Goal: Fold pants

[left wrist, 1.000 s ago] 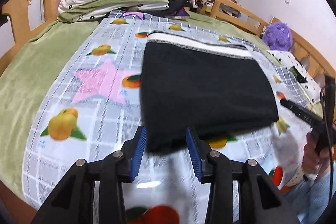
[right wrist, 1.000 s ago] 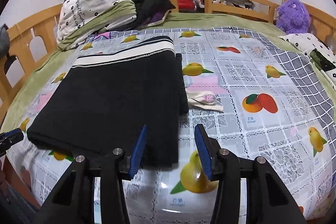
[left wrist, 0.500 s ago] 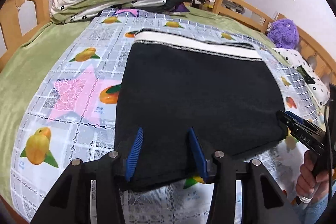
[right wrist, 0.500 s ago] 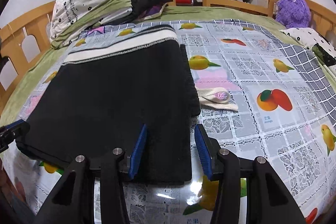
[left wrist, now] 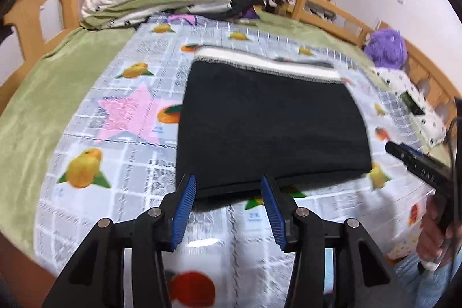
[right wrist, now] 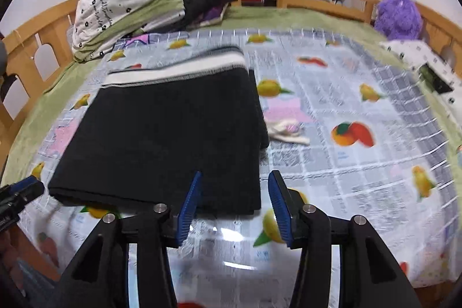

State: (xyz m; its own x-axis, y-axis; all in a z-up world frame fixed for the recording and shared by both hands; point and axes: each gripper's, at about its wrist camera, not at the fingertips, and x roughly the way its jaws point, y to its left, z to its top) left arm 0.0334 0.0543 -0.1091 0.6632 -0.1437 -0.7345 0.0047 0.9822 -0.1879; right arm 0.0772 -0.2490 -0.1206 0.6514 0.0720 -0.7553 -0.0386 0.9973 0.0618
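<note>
Now the pants (left wrist: 268,129) lie folded into a flat black block on the fruit sheet (left wrist: 124,158), with the white waistband (left wrist: 268,65) at the far end. Both grippers are wide apart and hold nothing. The left gripper (left wrist: 228,186) sits just at the near edge of the pants, close to the left corner. The right gripper (right wrist: 234,182) sits at the near edge too, close to the right corner. A small pale cloth (right wrist: 288,132) lies just beside the right side of the pants. A pillow (right wrist: 124,5) and a purple toy (right wrist: 400,16) are far off at the back. I think the next fold would bring the near edge up to the waistband. It could go wrong if a gripper pinches only the top layer, since then the layers would slide apart. It could also grab the sheet with the pants and drag it up. If one side lifts more than the other, the fold may end up crooked.
</note>
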